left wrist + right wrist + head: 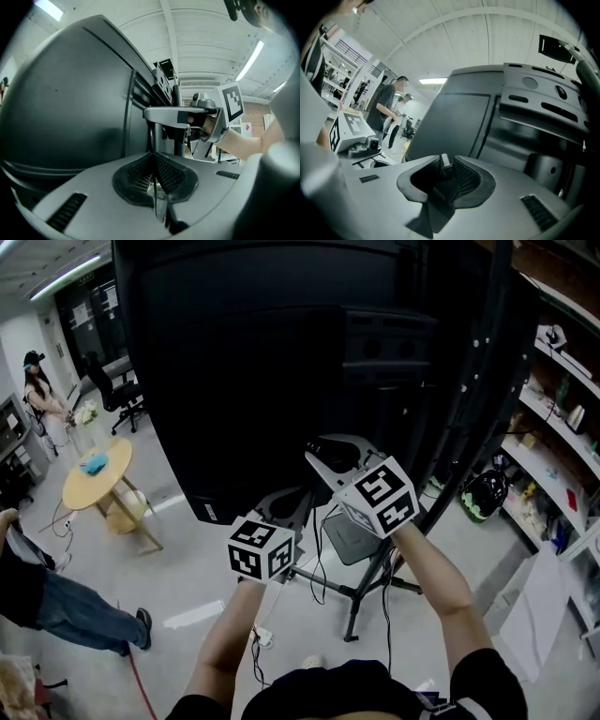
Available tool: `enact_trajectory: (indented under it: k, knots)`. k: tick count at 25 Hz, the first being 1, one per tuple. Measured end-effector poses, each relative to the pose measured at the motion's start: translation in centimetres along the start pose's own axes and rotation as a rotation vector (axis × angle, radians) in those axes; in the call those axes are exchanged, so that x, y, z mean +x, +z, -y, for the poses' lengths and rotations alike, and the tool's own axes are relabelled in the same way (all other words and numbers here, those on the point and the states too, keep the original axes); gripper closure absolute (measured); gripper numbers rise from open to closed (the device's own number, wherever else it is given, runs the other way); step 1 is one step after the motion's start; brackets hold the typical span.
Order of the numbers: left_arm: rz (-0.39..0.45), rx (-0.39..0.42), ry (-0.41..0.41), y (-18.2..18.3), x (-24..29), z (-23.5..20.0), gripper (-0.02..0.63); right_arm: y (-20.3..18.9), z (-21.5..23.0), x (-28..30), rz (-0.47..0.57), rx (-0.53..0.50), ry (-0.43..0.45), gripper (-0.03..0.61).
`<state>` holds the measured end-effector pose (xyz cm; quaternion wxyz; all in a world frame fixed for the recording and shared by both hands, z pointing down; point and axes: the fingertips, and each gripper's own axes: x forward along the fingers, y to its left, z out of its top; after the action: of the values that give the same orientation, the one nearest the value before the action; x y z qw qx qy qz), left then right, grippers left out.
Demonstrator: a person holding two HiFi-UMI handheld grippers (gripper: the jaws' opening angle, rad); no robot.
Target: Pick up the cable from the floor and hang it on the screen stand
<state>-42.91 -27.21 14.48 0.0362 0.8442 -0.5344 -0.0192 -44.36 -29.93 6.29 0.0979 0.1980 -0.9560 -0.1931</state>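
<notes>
Your left gripper [153,161] is clamped on the thin black cable [155,197], with its pads pressed together around the strand. Your right gripper [445,168] grips the cable's plug end, and the plug's pale tip pokes up between the pads. Both grippers are held high, side by side, the right one a little farther. They sit close to the back of the big black screen [281,362]. Thin black strands hang below them beside the screen stand [361,606], down toward the floor [187,577].

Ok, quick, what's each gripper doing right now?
Left gripper: closed, pinching the thin cable.
Right gripper: closed on another part of the cable.
</notes>
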Motion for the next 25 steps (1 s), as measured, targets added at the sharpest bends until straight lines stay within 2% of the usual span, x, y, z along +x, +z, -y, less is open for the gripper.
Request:
enact_trajectory:
  k: [10, 13, 20, 25]
  knots:
    - [0.125, -0.008, 0.054, 8.2, -0.3, -3.2, 0.611, 8.0, 3.3, 0.9, 0.064, -0.156, -0.010, 0.472]
    - [0.170, 0.030, 0.069, 11.0, -0.4, -3.6, 0.611, 10.3, 3.1, 0.9, 0.078, -0.193, 0.023, 0.472]
    - [0.261, 0.081, 0.045, 16.9, -0.7, -3.4, 0.611, 15.6, 2.6, -0.5, 0.100, -0.273, 0.041, 0.472]
    - [0.302, 0.099, 0.040, 18.6, -0.9, -3.4, 0.611, 19.0, 3.5, -1.3, 0.098, -0.365, 0.009, 0.472]
